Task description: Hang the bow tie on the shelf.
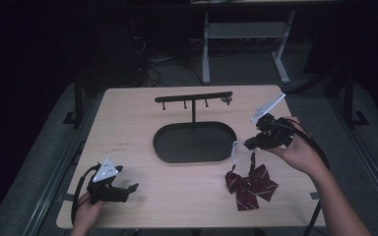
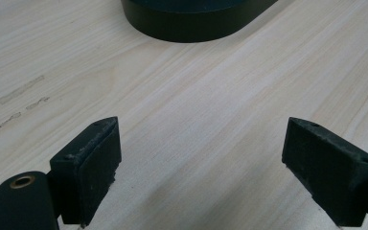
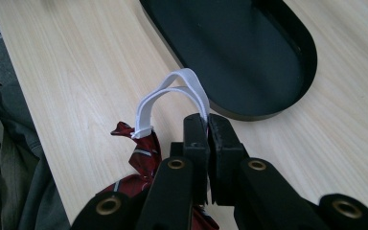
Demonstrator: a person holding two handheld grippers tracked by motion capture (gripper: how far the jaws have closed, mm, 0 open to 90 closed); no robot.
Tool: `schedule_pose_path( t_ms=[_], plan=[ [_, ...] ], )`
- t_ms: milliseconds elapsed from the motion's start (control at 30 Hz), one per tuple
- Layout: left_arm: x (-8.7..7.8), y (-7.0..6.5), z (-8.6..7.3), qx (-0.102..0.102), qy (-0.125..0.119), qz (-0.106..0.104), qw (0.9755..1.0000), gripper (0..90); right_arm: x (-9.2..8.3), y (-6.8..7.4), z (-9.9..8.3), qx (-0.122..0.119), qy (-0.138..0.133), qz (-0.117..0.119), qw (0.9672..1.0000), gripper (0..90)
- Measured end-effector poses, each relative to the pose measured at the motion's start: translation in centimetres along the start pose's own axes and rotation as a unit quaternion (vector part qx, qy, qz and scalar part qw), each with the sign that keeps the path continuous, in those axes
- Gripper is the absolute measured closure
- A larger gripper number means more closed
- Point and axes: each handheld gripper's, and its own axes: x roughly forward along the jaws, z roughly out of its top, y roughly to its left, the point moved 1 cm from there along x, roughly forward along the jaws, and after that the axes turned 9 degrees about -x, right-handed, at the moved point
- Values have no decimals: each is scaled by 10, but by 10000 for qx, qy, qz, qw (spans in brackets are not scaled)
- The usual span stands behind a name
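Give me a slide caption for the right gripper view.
Right gripper pinching the white elastic loop of a maroon striped bow tie beside the black oval tray.

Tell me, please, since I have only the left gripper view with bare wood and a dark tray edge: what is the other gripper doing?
Observer: The right gripper is shut on the white elastic band of a dark red striped bow tie.
Operator: Thank you. Is the bow tie off the table?
Observer: In the high view its bow lies on the table, with the band pulled up toward the gripper.
Operator: Is there anything standing on that tray?
Observer: A black post rises at the back of the oval tray and carries a hanger bar with small pegs.
Operator: And my gripper?
Observer: The left gripper sits near the table's front left corner, fingers open on nothing.
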Motion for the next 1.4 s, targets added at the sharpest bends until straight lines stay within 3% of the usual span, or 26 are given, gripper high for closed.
schedule_pose_path(
  t_ms=[1400],
  plan=[
    [-1, 2, 1, -11, 26, 33, 10000, 131, -17, -6, 35, -215, -72, -27, 9997, 870]
  ],
)
